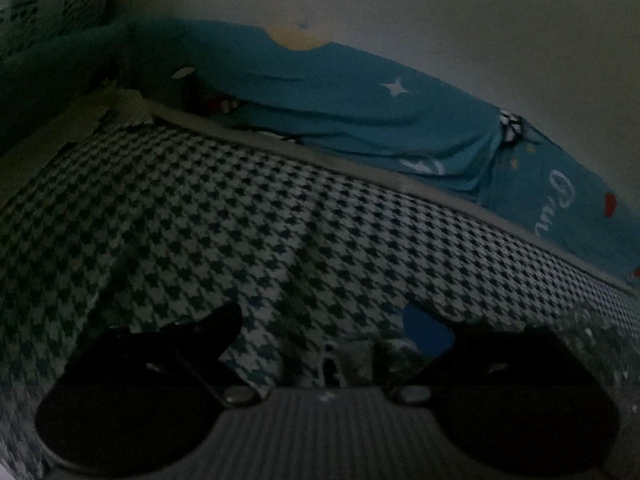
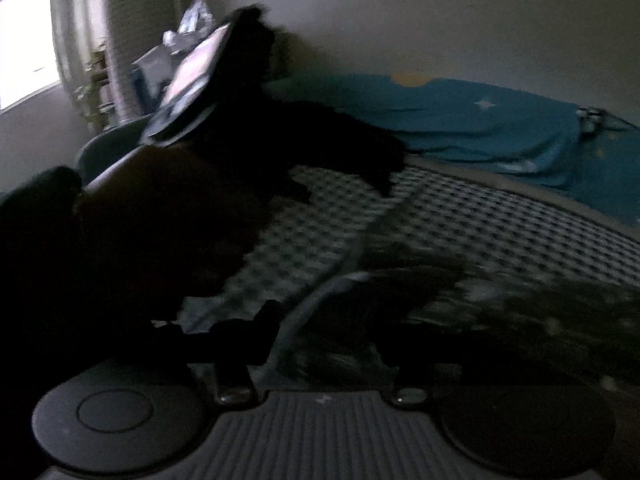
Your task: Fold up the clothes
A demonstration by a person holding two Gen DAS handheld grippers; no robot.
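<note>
L gripper open (dim), houndstooth garment below

Ahead of the left gripper, the houndstooth garment lies flat and offers open passage. A rumpled blue sheet rises beyond it against the wall. In the right wrist view, the other gripper and its dark hand block the left side.

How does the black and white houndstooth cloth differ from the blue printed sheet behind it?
The black and white houndstooth cloth carries a tight, repeating check all over; the blue printed sheet is mostly plain colour with scattered white stars and lettering. The houndstooth cloth lies nearer the cameras, spread fairly flat with one long ridge, while the blue sheet lies behind it against the wall, bunched into folds. Both are fabric lying on the bed.
</note>
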